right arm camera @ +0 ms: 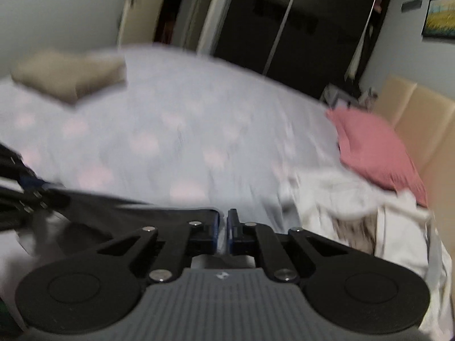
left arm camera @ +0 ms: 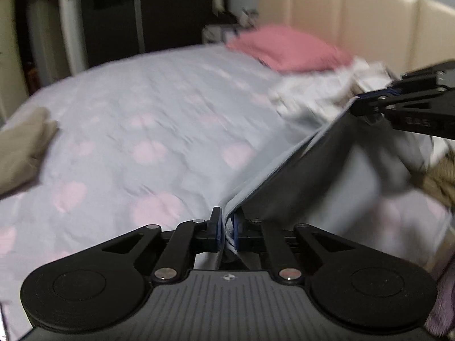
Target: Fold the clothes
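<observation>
grey garment (left arm camera: 298,170): stretched taut between both grippers, lifted above bed (left arm camera: 142,130) | left gripper (left arm camera: 226,228): jaws clamped on its edge | right gripper (right arm camera: 223,234): jaws pinching the other end | white clothes pile (right arm camera: 355,199), pink pillow (left arm camera: 287,48) by headboard (left arm camera: 355,20); tan folded item (right arm camera: 71,74) well apart

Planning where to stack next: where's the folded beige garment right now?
The folded beige garment lies on the far left of the bedspread in the right wrist view, opposite the pink pillow by the headboard.
</observation>
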Demonstrator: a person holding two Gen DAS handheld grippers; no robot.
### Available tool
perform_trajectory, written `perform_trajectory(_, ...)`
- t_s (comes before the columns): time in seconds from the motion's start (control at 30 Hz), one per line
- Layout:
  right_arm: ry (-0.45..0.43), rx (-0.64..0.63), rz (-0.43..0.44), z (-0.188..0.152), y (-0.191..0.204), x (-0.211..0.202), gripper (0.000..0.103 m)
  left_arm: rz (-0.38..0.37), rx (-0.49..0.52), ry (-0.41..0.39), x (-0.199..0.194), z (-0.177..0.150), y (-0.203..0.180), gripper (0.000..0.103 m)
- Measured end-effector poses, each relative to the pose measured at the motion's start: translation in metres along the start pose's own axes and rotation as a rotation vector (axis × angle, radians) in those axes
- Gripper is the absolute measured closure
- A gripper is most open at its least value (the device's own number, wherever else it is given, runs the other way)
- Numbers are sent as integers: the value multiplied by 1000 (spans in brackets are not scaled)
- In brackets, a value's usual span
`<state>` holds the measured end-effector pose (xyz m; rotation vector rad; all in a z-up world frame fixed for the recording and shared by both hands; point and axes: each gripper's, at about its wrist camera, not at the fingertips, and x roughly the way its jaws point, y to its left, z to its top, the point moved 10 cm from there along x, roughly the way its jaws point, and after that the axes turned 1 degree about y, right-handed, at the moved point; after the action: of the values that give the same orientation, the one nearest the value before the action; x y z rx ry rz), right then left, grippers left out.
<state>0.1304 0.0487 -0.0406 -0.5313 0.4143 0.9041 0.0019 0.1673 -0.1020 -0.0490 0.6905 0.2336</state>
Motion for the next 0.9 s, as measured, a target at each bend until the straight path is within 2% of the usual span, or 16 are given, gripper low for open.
perform_trajectory(0.1,-91,6,47,36,16,-19,96,53,-63,-70,-25,19,30,98)
perform_trajectory(0.3,-265,39,181,102,47,-57,96,223,-119,-254,-83,57,83,98)
perform_trajectory(0.37,-283,62,240,113,55,-64,96,254,-138,-275,-93,64,97,98)
perform_trajectory(0.43,-280,78,295,121,62,-67,96,254,-157,-245,-89,62,105,98)
perform_trajectory(0.5,-236,60,310,116,69,-56,96,230,-169,-167,-73,52,107,97)
perform_trajectory(0.67,-5,3,372,71,96,-12,97,184,-177,16,-29,19,100,93)
perform_trajectory(0.77,104,-53,408,36,114,3,97,148,-153,81,-24,-1,92,78)
perform_trajectory(0.8,137,-72,421,25,119,7,96,137,-144,100,-22,-6,88,70)
perform_trajectory(0.83,167,-87,437,14,124,11,93,125,-140,115,-23,-11,83,61)
perform_trajectory(0.9,215,-118,457,-5,132,14,84,96,-139,131,-27,-21,73,54)
